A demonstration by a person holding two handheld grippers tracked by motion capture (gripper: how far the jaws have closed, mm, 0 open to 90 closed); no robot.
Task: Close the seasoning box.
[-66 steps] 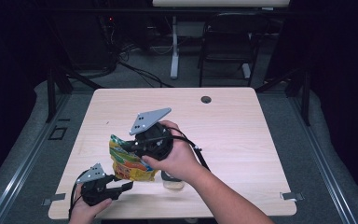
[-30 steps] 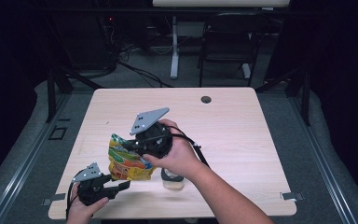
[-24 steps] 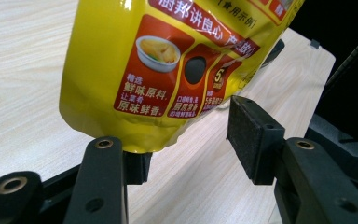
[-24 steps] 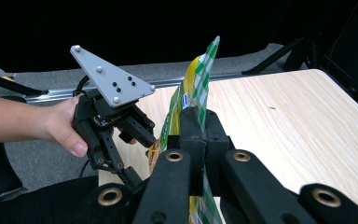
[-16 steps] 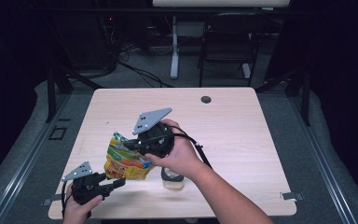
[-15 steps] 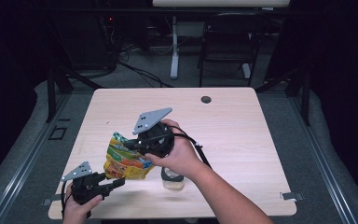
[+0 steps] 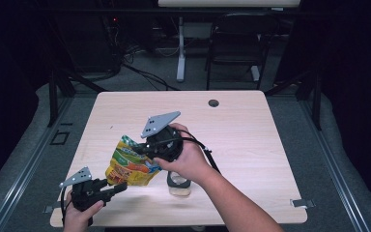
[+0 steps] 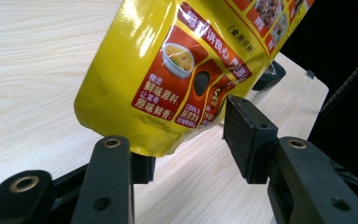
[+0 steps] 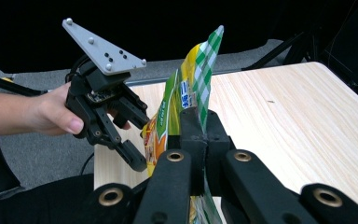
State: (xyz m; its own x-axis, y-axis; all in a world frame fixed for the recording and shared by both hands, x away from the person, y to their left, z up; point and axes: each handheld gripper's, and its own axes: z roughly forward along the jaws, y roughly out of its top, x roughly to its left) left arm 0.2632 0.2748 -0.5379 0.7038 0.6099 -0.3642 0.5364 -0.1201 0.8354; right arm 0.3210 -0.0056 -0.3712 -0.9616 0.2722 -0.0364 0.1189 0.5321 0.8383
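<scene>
The right hand-held gripper (image 7: 147, 151) pinches a yellow pouch (image 7: 128, 167) (hiding a jar (image 7: 179, 185) behind); the left hand-held gripper (image 7: 118, 187), just closing, stays spread.

Pouch (image 8: 168, 79) glossy yellow, red panels, green-white check top; table (image 7: 280, 140) pale woodgrain

A pale wooden surface (image 7: 251, 125) stands on grey floor (image 7: 290, 92) in a dark room. Behind it are a black chair (image 7: 234, 43) and cables (image 7: 140, 72), perhaps under another desk.
</scene>
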